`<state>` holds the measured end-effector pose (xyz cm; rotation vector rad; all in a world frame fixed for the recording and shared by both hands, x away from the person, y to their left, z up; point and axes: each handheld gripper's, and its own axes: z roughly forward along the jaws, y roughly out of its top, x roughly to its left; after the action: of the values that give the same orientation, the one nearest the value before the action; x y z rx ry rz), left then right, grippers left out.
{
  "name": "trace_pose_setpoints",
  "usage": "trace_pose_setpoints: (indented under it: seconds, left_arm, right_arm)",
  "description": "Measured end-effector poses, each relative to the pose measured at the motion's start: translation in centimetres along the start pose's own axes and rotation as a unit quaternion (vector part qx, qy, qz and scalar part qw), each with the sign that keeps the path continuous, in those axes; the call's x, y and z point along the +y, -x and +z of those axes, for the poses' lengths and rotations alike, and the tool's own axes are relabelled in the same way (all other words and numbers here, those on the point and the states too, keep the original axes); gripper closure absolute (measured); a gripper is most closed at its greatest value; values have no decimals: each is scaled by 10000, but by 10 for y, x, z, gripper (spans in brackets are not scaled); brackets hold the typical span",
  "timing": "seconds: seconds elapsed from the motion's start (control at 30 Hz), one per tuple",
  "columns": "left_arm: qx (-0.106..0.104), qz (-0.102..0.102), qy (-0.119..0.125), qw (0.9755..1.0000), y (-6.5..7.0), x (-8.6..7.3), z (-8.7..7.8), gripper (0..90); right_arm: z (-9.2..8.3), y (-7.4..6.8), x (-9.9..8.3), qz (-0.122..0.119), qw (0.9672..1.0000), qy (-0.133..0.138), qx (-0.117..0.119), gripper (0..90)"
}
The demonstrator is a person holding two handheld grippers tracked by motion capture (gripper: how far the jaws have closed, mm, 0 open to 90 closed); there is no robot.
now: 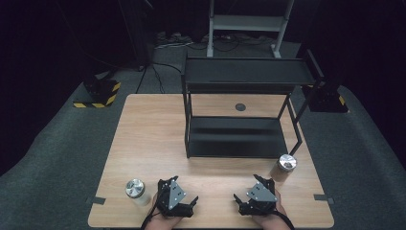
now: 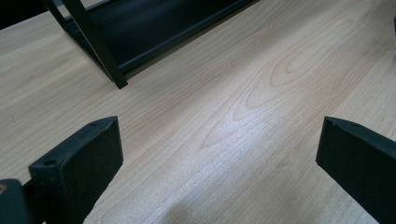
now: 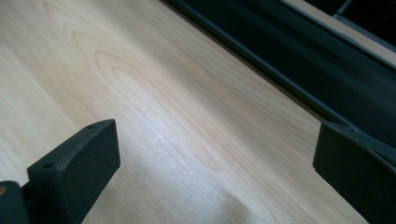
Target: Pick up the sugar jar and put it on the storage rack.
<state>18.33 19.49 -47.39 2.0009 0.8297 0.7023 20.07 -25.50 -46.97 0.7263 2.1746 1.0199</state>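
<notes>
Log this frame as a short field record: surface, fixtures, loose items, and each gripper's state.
surface: wooden table
fixture: black two-tier shelf, both tiers bare
item 1: left jar, metal lid, upright beside the left gripper
item 2: right jar, metal lid, upright by the shelf's front right leg
left gripper: open, nothing between jaws
right gripper: open, nothing between jaws

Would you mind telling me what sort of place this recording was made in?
Probably a lab or recording studio set up for manipulation trials: a wooden table stands alone on grey carpet amid dark surroundings, cables trail across the floor behind, and a hazard-striped stand base sits beside the table.
</notes>
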Motion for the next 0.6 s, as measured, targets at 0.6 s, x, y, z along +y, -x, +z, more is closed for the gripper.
trace_pose_setpoints:
  seconds: [0.6]
  left_arm:
    - [-32, -78, 10, 10000, -3, -1, -1, 8]
  right_arm:
    - [-4, 9, -6, 379, 9992, 127, 96, 0]
